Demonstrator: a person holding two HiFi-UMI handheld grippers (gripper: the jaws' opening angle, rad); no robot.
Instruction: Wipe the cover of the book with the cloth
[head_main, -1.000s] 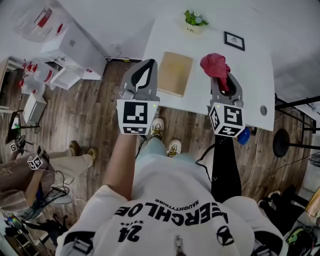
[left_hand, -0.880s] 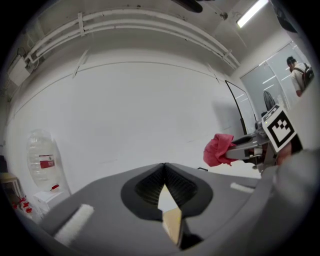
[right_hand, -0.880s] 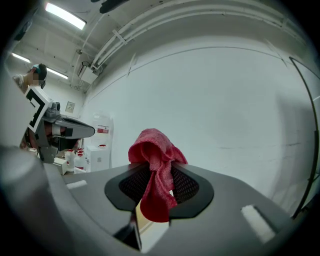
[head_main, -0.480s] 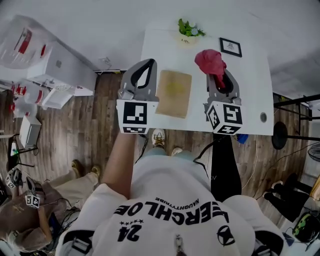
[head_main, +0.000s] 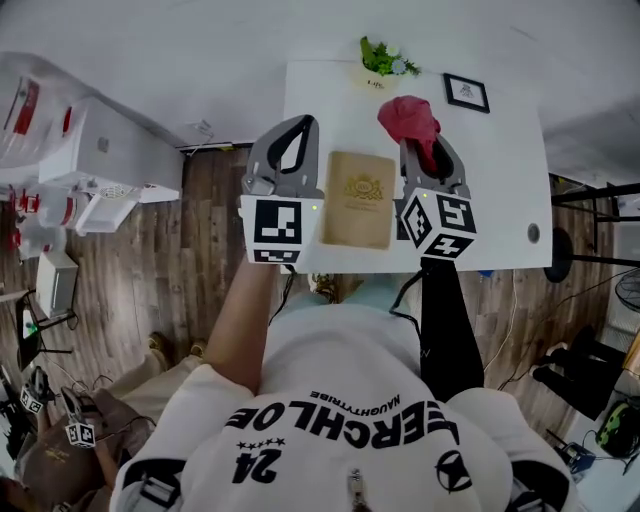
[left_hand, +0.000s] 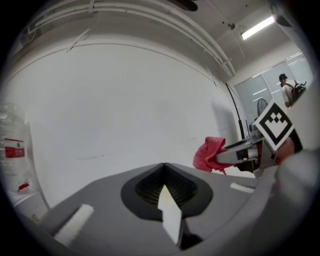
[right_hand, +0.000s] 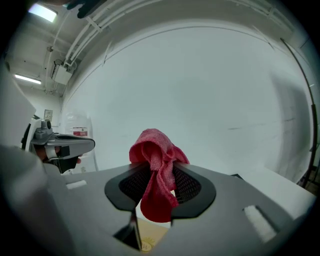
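Note:
A tan book (head_main: 358, 200) with a gold emblem lies flat on the white table (head_main: 500, 190), near its front edge. My right gripper (head_main: 420, 145) hovers just right of the book, shut on a red cloth (head_main: 408, 118) that bunches out past its tips. In the right gripper view the cloth (right_hand: 157, 165) is pinched between the jaws and hangs down, with the book (right_hand: 147, 237) showing below. My left gripper (head_main: 299, 124) is held left of the book, at the table's left edge, shut with nothing in it; in its own view the left gripper (left_hand: 163, 167) points at the wall.
A small potted plant (head_main: 383, 52) and a framed picture (head_main: 467, 90) stand at the table's far edge. White cabinets (head_main: 110, 150) stand on the wooden floor to the left. A black table leg (head_main: 595, 190) juts out at the right.
Both grippers have come in over the table, and the book now lies between them. The right gripper with the cloth has drawn closer to the book's right side.

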